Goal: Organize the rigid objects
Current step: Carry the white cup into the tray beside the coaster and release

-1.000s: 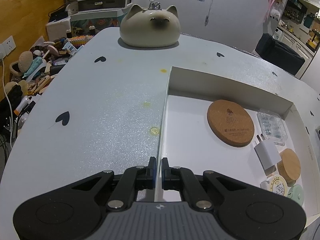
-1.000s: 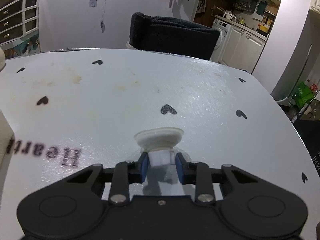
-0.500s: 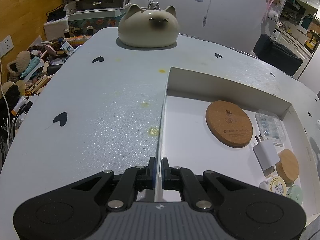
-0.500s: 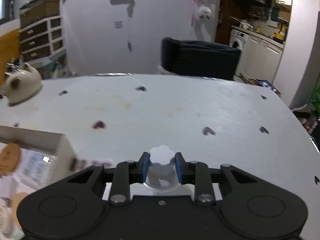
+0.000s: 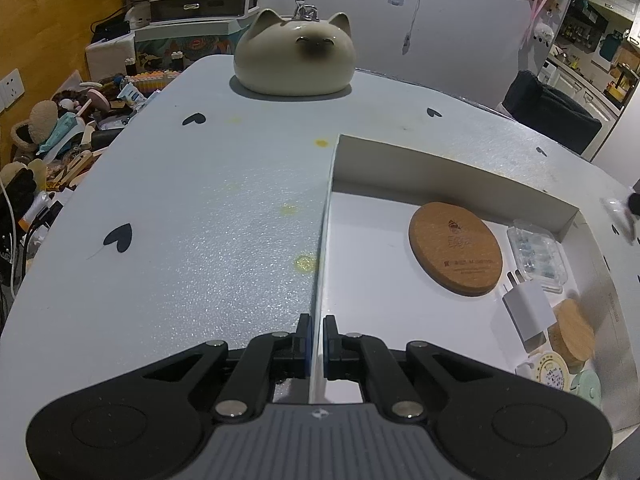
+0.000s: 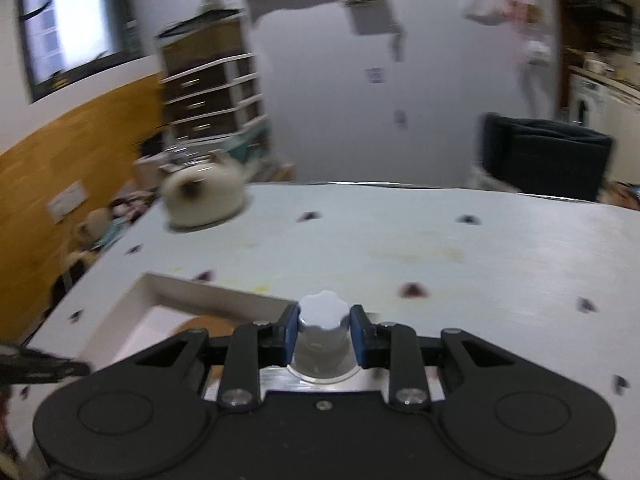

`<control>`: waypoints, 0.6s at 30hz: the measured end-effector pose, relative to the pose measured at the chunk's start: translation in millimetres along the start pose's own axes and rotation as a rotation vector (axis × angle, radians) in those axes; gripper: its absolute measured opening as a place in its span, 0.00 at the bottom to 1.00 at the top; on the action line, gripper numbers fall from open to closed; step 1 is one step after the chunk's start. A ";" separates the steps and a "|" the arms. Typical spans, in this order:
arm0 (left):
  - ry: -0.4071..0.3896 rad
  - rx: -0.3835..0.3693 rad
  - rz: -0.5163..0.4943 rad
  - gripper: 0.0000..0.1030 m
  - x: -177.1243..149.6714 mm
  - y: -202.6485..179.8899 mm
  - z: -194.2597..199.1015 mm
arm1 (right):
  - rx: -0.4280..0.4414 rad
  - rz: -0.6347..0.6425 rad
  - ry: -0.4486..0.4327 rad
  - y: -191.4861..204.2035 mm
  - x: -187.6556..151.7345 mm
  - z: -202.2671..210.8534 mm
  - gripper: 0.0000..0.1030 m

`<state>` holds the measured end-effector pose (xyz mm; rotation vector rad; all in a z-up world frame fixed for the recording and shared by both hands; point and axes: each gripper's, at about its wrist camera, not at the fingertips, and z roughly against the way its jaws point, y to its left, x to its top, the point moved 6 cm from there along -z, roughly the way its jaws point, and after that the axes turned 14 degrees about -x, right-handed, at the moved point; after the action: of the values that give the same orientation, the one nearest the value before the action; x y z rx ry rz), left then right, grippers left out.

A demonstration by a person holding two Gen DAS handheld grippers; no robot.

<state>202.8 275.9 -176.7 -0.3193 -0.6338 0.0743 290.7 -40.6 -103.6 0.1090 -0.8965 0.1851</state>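
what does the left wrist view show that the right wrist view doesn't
Only the left wrist view shows the left gripper clamped on the white box's near wall, plus the charger plug, clear plastic case and wooden lid inside the box.

Only the right wrist view clearly shows the right gripper shut on a white suction cup by its knob, held above the table.

Both show the white box, the cork coaster, the cat-shaped ceramic piece and the heart-patterned table.

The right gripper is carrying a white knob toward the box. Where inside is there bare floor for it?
Box: bare floor between the left wall and cork coaster. The right side is crowded: clear case, charger, wooden lid.
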 end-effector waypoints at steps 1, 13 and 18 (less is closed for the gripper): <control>0.000 -0.001 0.001 0.03 0.0 0.0 -0.1 | 0.017 0.018 0.001 9.9 -0.6 -0.9 0.28; -0.002 -0.003 0.003 0.03 0.1 -0.2 -0.2 | 0.205 0.130 0.091 105.1 -22.8 -16.2 0.28; -0.002 -0.004 0.003 0.03 0.0 0.0 -0.1 | 0.253 0.170 0.139 128.0 -37.2 -21.1 0.28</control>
<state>202.9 275.9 -176.7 -0.3242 -0.6354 0.0765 257.9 84.0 -143.7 0.2519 -0.7409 0.4594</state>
